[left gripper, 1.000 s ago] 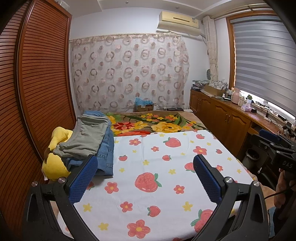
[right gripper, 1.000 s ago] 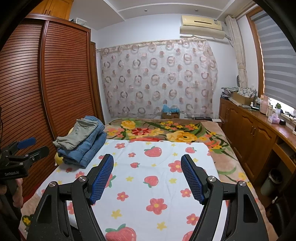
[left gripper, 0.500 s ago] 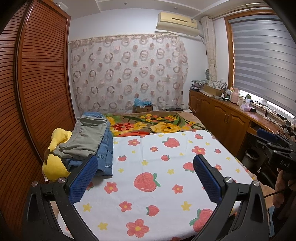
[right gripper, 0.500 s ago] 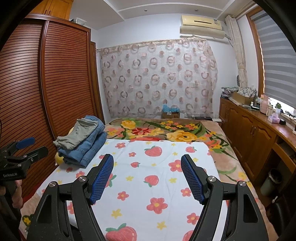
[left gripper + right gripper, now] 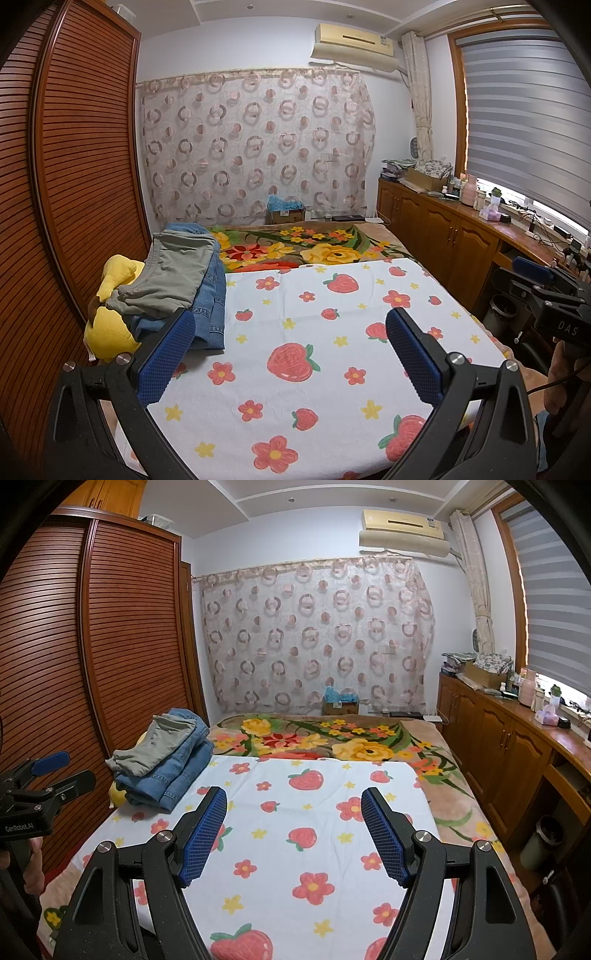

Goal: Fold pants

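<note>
The pants (image 5: 173,275) lie in a folded stack at the left edge of the bed, against the wardrobe side: an olive-grey pair on top, the jeans (image 5: 212,308) under it. The stack rests partly on a yellow cushion (image 5: 109,325) and partly on the near left corner area of the sheet (image 5: 332,369), a white cloth printed with strawberries and flowers. In the right wrist view the same stack (image 5: 162,760) sits left of and beyond the gripper, apart from it.

The left gripper (image 5: 290,332) hovers above the sheet with its blue pads spread wide and nothing between them; its left pad (image 5: 166,354) overlaps the near edge of the jeans in the picture, but whether it touches them cannot be told. The right gripper (image 5: 293,821) also stands spread over the sheet, empty, its pads clear of any cloth.

Beyond the sheet lies a floral blanket (image 5: 314,247). A slatted wooden wardrobe (image 5: 74,166) runs along the left, a patterned curtain (image 5: 255,147) hangs at the far wall under an air conditioner (image 5: 354,44), and wooden cabinets (image 5: 436,229) line the right wall below a window blind (image 5: 517,122).
</note>
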{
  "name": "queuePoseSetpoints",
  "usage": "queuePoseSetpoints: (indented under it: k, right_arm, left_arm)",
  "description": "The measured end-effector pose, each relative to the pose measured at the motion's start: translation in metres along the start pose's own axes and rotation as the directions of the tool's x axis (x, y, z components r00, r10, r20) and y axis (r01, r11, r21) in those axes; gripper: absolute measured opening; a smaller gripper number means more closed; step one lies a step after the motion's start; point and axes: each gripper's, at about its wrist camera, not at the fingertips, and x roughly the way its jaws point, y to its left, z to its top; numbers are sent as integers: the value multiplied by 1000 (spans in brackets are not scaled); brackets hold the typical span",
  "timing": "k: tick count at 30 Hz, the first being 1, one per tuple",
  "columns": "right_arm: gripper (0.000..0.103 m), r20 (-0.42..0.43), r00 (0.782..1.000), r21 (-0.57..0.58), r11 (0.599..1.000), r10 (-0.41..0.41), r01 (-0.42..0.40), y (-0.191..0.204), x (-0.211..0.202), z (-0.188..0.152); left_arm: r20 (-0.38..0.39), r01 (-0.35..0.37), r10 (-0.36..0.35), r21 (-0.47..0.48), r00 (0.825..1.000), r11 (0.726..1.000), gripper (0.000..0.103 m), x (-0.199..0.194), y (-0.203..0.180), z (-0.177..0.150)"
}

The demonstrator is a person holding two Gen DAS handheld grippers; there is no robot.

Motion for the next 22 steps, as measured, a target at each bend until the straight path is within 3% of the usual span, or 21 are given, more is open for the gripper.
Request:
queuePoseSetpoints:
  k: [22]
  right_arm:
    - [77,3,1000,-1,1000,-4,4,-1,1,-1]
  left_arm:
    - [2,-1,1,1,1000,1000,103,0,0,-1]
